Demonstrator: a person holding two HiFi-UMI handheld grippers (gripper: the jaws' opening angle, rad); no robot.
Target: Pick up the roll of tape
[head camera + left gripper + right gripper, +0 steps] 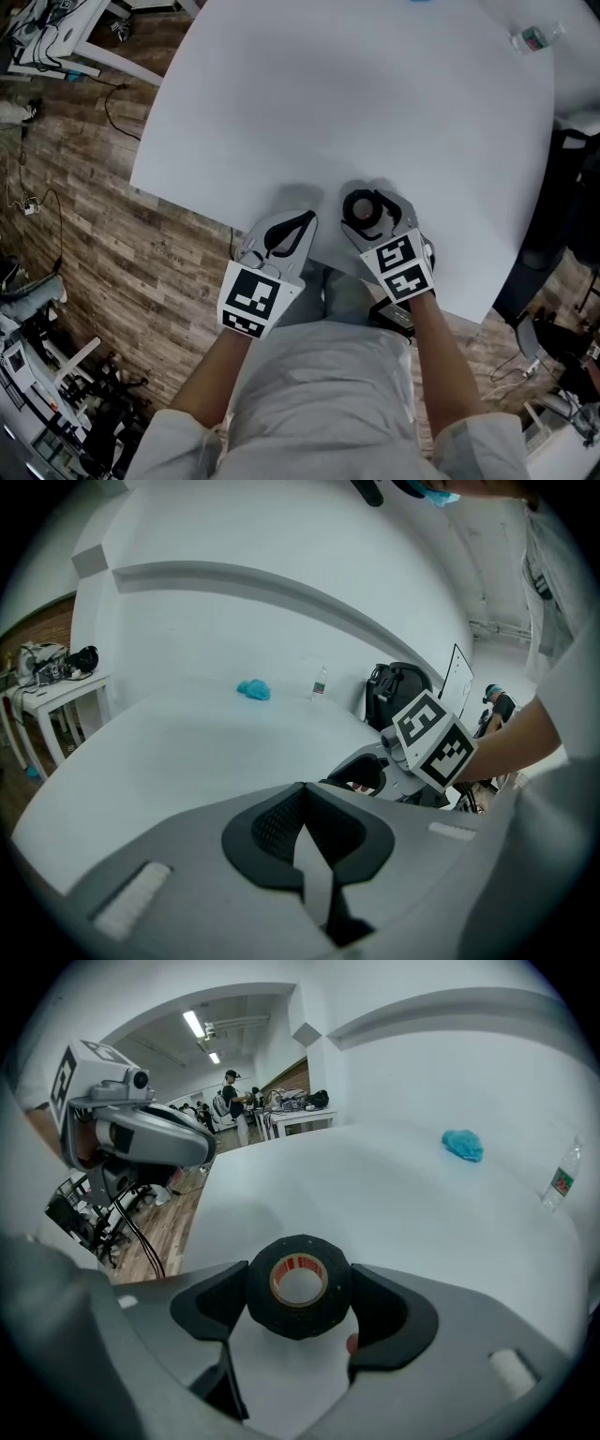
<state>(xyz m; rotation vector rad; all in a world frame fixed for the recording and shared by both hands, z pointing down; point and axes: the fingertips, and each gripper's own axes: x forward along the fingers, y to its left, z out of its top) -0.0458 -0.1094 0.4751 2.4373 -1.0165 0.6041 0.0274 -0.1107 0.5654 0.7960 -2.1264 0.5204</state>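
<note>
**A:** What is seen in the head view?

**B:** Two bare forearms are stretched forward over the near edge of a white round-edged table (375,94). The left gripper (305,220) is set at 9 o'clock of the right gripper (375,208), just beside it. A black roll of tape (347,208) with a red-printed core is clasped between the right jaws, at about 5 o'clock on the tabletop. A clear plastic bottle (536,37) is laid at 1 o'clock.

**A:** And in the left gripper view?

**B:** The left jaws are pressed together at their tips, and nothing is caught between them. The gripper is tilted gently downward over the table. A crumpled blue cloth (253,689) is seen far off at 11 o'clock.

**A:** And in the right gripper view?

**B:** The roll of tape is gripped on both flanks by the black pads (380,1312), which are spread wide around it, its hole turned toward the camera. The gripper is pitched steeply down. Whether the roll is lifted clear of the surface cannot be told.
</note>
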